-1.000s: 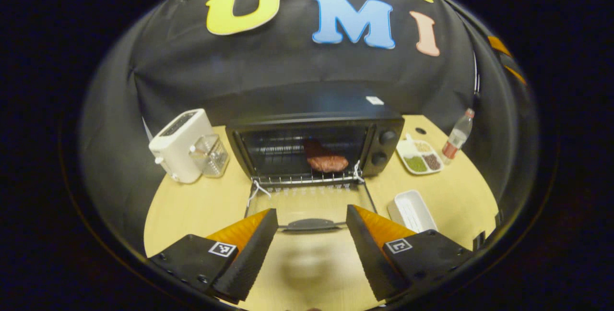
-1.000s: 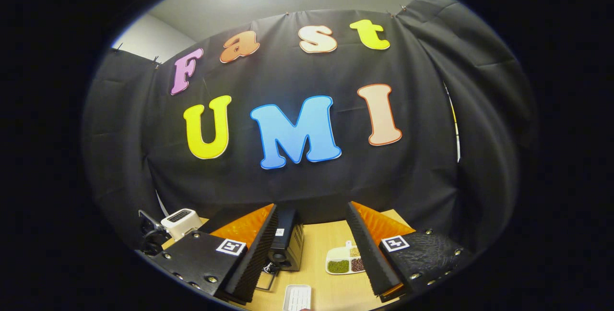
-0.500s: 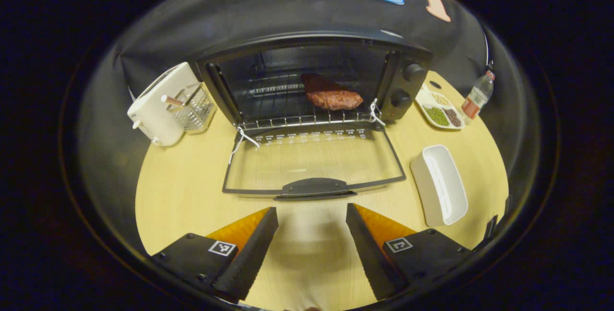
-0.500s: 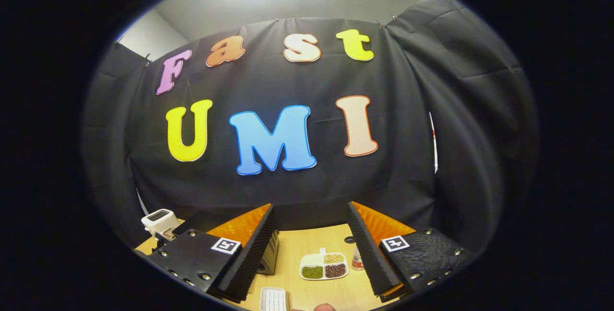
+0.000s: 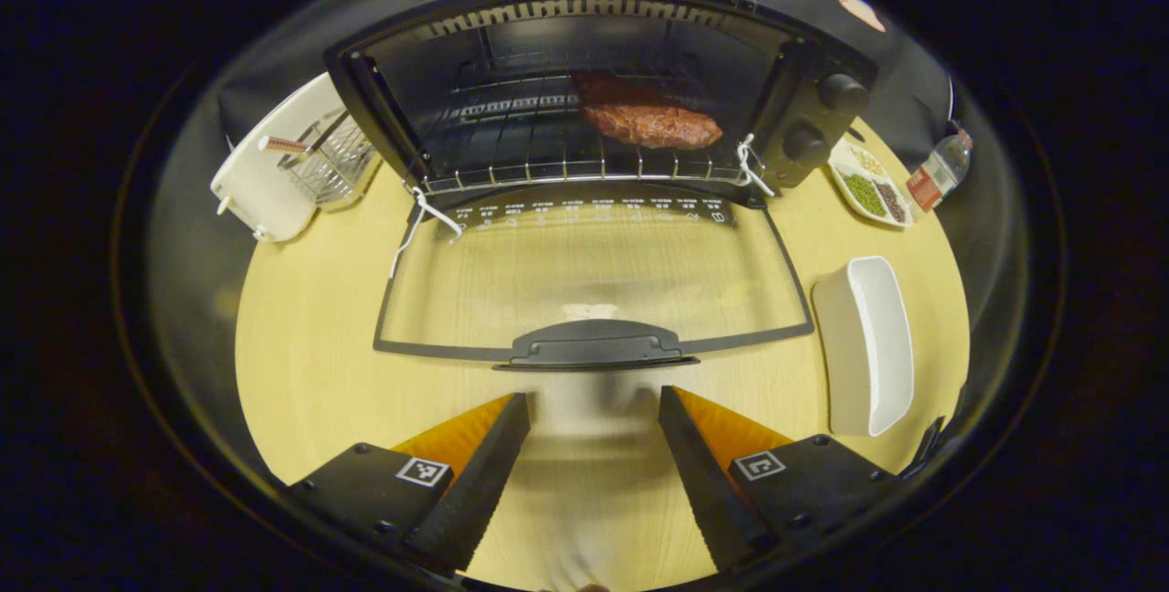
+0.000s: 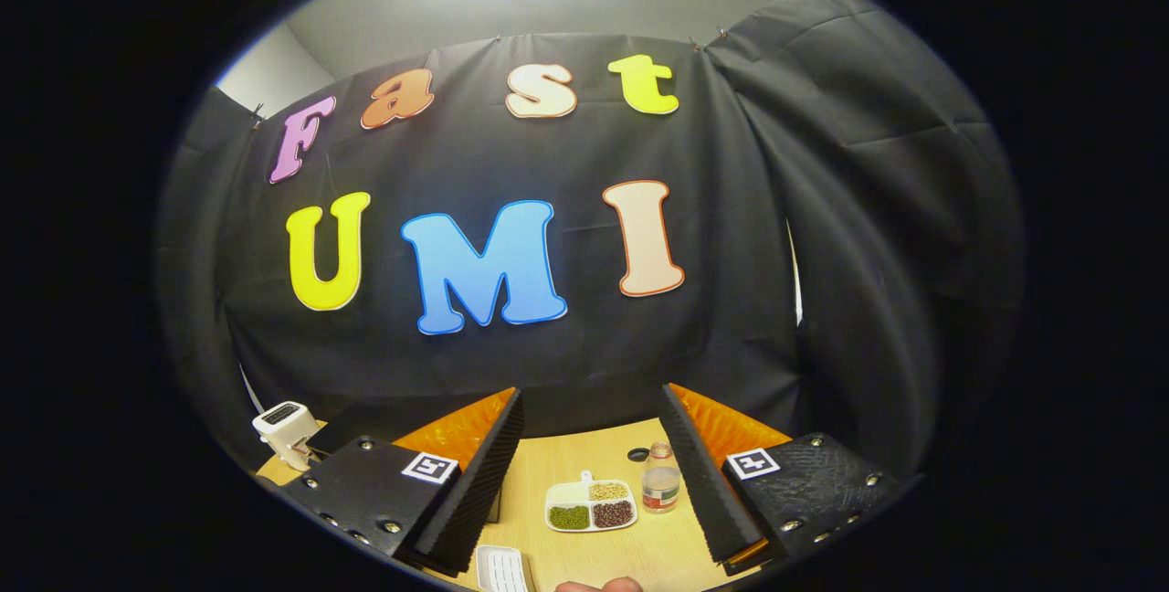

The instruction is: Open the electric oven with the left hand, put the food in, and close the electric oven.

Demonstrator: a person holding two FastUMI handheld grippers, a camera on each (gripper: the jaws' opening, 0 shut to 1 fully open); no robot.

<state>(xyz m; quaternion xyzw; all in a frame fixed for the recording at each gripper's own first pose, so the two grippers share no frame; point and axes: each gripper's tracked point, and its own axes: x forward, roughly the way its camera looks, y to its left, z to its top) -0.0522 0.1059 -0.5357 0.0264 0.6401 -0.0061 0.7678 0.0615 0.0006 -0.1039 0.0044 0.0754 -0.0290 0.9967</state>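
With the food (image 5: 650, 121) already on the rack inside the electric oven (image 5: 594, 89) at 12 o'clock, the left gripper (image 5: 594, 469), fingers wide apart and empty, faces the lowered door's handle (image 5: 594, 347), which it likely must lift shut next.

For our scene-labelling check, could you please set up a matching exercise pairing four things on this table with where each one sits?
Things:
1. meat
2. white toaster
3. white oblong dish
4. sectioned plate of beans

Places:
a. on the table, right of the lowered oven door
b. on the wire rack inside the oven
c. left of the oven, beside a wire basket
d. right of the oven's knobs, next to a bottle

Pairs: 1-b, 2-c, 3-a, 4-d
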